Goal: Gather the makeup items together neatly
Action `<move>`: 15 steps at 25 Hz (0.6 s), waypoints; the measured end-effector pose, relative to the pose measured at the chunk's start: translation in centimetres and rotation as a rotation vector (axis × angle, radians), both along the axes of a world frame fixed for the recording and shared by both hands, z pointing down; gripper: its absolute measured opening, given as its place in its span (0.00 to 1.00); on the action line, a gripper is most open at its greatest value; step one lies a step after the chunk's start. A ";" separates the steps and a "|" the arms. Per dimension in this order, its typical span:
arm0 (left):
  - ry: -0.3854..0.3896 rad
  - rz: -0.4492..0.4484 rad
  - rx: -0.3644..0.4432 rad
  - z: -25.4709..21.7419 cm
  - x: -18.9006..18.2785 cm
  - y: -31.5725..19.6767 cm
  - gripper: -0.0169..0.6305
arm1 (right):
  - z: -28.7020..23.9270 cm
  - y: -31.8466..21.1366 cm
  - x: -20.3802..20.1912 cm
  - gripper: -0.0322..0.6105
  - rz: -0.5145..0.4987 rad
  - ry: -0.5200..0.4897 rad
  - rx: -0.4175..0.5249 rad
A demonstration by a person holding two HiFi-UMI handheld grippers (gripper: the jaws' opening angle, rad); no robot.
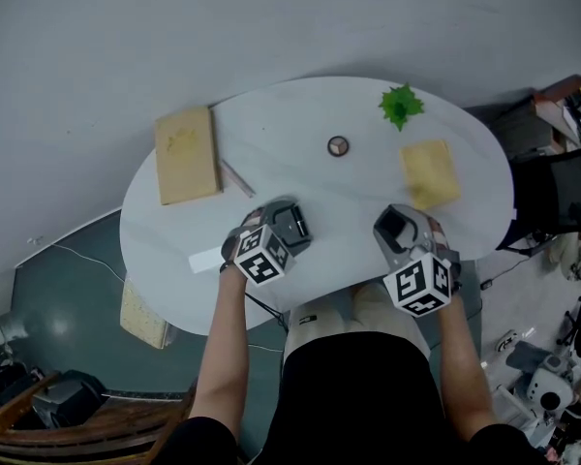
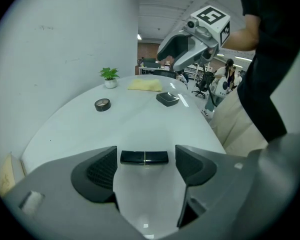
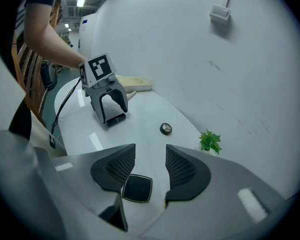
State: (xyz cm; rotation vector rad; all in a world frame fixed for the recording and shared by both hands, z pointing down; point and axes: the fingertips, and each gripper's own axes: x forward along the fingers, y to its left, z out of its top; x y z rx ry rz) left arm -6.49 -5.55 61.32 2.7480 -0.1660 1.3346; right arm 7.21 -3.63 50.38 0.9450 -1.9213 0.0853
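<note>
A short black makeup tube (image 2: pixel 144 157) lies crosswise on the white table (image 2: pixel 140 124) between the fingertips of my left gripper (image 2: pixel 146 153), untouched; the jaws stand wide open. A black square compact (image 3: pixel 137 188) rests flat on the table under my right gripper (image 3: pixel 150 156), whose jaws are apart and not pressing it. The left gripper view shows the same compact (image 2: pixel 167 98) with my right gripper (image 2: pixel 176 54) hovering above it. A small round case (image 1: pixel 338 145) sits farther back at mid-table. In the head view my left gripper (image 1: pixel 292 223) and right gripper (image 1: pixel 397 226) are near the front edge.
A tan book (image 1: pixel 186 153) overhangs the table's far left, a thin stick (image 1: pixel 237 177) beside it. A small green plant (image 1: pixel 401 105) and a yellow cloth (image 1: pixel 430 172) sit at the far right. A wall runs close behind the table. Office clutter stands on the floor at right.
</note>
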 end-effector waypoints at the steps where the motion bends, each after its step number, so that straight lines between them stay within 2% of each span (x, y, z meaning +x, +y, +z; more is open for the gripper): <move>1: 0.007 -0.009 0.004 -0.3 0.0 -0.1 0.58 | -0.1 0.0 0.1 0.32 0.002 -0.002 0.001; 9: 0.095 -0.083 0.014 -3.0 0.2 -0.3 0.56 | 0.6 0.8 1.0 0.34 0.022 -0.018 -0.023; 15: 0.142 -0.122 0.025 -5.0 0.2 0.5 0.56 | 2.3 1.9 1.6 0.41 0.017 -0.030 -0.076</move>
